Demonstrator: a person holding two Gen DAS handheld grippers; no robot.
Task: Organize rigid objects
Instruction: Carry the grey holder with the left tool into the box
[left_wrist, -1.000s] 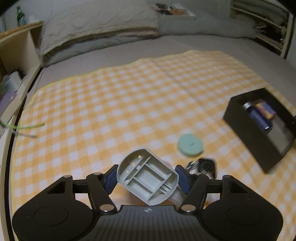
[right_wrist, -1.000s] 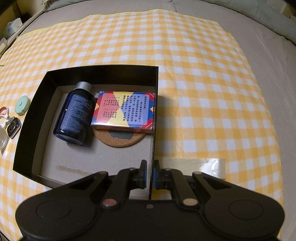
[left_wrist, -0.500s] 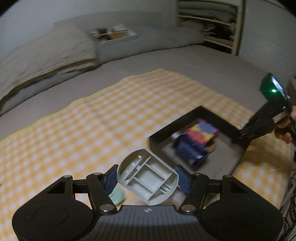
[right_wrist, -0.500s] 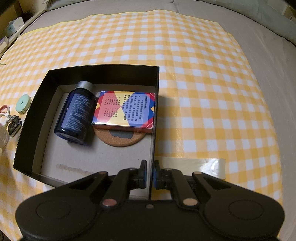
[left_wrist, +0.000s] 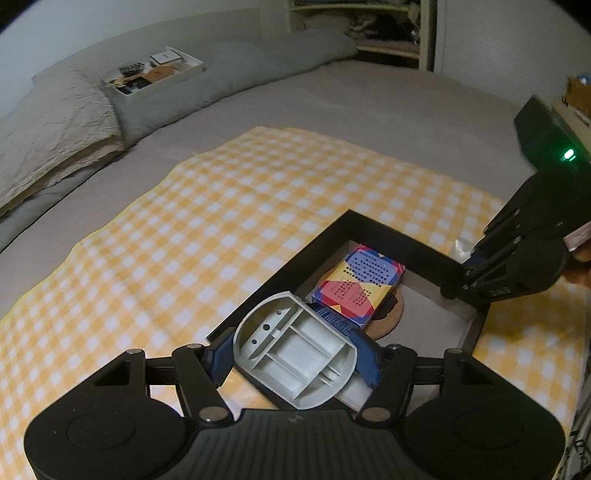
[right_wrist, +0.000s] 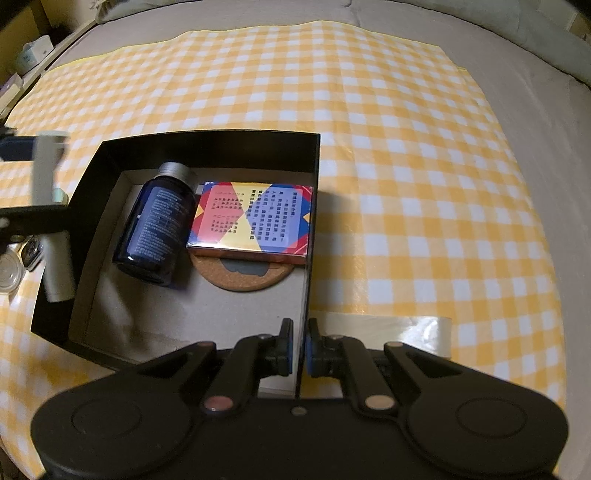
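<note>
My left gripper (left_wrist: 297, 356) is shut on a grey plastic part (left_wrist: 295, 350) with ribbed compartments and holds it above the near corner of the black box (left_wrist: 373, 223). In the right wrist view the same part (right_wrist: 51, 218) hangs at the box's left wall. The box (right_wrist: 207, 147) holds a dark blue bottle (right_wrist: 157, 225), a colourful card pack (right_wrist: 253, 221) and a cork coaster (right_wrist: 243, 275). My right gripper (right_wrist: 300, 347) is shut on the box's right wall; it also shows in the left wrist view (left_wrist: 469, 275).
The box sits on a yellow checked cloth (right_wrist: 406, 147) over a grey bed. A strip of clear tape (right_wrist: 388, 328) lies right of the box. A watch (right_wrist: 31, 249) and a clear lid (right_wrist: 7, 275) lie left of it. Pillows (left_wrist: 55, 122) and a tray (left_wrist: 151, 72) lie behind.
My left gripper swung right with the grey part, from over the cloth to above the box's corner. The right gripper kept its hold on the box wall.
</note>
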